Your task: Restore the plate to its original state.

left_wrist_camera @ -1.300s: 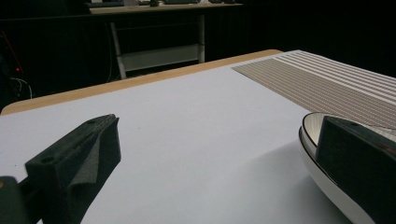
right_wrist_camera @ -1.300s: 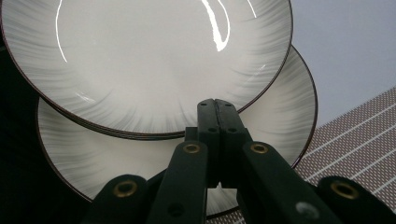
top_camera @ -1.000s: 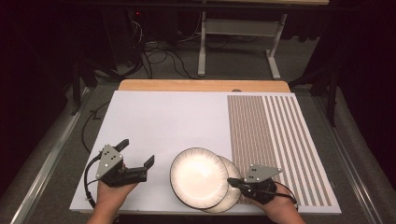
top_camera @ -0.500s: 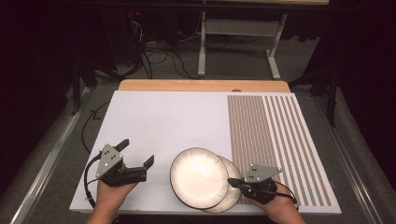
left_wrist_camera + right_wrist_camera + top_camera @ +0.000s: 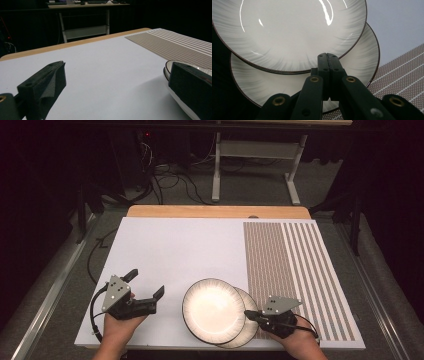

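Plates sit stacked at the near edge of the table [image 5: 165,245], the upper plate [image 5: 212,310] overlapping the lower plate [image 5: 248,327] and offset to its left, so that a crescent of the lower one juts out toward the right gripper [image 5: 250,314]. That gripper, held in the person's right hand [image 5: 295,342], has its jaws pressed together; in the right gripper view the tips lie over the lower plate's exposed surface, just at the upper plate's rim, and whether they pinch a rim or merely rest there cannot be told. The placing suggests the offset was left to give the tongs an edge to work at. Both plates are round, shallow and glazed white, with fine grey streaks radiating toward a thin dark rim, and the gloss throws back bright highlights. To the left, the left gripper [image 5: 145,287] lies low in the left hand [image 5: 117,330], its jaws spread wide and holding nothing; in the left gripper view one black padded jaw stands just beside the plates' edge, apparently readied to steady or take the upper one. Beyond them stretches a smooth matte white sheet, with a woven brown-and-white striped mat [image 5: 290,270] covering the right part of the table. A strip of bare wood [image 5: 215,211] shows at the far edge, and past it a metal-legged desk frame [image 5: 255,165] and loose cables [image 5: 170,180] lie on dark carpet.
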Motion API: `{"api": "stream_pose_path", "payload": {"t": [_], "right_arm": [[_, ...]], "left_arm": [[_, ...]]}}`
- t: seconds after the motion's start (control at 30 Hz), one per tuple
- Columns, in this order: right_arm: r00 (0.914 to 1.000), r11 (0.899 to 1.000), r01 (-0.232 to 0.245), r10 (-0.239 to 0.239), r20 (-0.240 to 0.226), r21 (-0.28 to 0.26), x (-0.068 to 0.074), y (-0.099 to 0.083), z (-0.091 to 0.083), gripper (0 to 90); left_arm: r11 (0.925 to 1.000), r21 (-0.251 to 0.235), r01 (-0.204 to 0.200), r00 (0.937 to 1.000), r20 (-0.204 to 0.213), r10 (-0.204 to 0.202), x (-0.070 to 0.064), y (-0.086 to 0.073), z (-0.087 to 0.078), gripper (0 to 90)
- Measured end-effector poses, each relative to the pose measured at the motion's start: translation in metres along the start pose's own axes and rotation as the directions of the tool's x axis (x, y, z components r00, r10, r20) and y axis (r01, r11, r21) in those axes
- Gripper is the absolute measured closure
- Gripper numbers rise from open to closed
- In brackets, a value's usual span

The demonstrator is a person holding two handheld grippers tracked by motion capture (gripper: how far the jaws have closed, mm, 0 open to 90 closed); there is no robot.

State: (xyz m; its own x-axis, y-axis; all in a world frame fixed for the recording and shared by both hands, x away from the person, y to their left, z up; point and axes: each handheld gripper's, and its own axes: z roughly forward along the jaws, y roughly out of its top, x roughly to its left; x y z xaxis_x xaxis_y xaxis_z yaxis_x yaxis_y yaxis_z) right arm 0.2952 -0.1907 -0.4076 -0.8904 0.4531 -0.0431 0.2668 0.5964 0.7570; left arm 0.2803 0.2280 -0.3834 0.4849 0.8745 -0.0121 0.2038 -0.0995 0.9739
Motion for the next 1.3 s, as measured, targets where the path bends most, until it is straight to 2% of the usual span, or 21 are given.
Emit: {"api": "stream_pose_path", "payload": {"t": [0.17,0.33,0.67,1.3], "right_arm": [[1.0,1.0,-0.004,0.004,0.005,-0.004,-0.0016,-0.0003,-0.0022,90.0],[1.0,1.0,-0.007,0.007,0.006,-0.009,-0.002,-0.0007,-0.0027,90.0],[0.9999,1.0,-0.007,0.007,0.008,-0.009,-0.0038,-0.0019,-0.0041,90.0],[0.9996,1.0,-0.022,0.022,0.019,-0.019,-0.0074,-0.0042,-0.0101,90.0]], "left_arm": [[1.0,-0.003,0.002,0.9997,0.023,-0.002,-0.0007,-0.0013,0.0008,3.2],[0.9997,-0.022,0.008,0.9997,0.022,-0.007,0.0007,-0.0032,0.0002,4.2],[0.999,-0.022,0.038,0.999,0.026,-0.037,0.0044,-0.0027,-0.0016,5.7],[0.9998,-0.011,0.018,0.9995,0.027,-0.017,0.0014,-0.0032,-0.0006,5.7]]}}
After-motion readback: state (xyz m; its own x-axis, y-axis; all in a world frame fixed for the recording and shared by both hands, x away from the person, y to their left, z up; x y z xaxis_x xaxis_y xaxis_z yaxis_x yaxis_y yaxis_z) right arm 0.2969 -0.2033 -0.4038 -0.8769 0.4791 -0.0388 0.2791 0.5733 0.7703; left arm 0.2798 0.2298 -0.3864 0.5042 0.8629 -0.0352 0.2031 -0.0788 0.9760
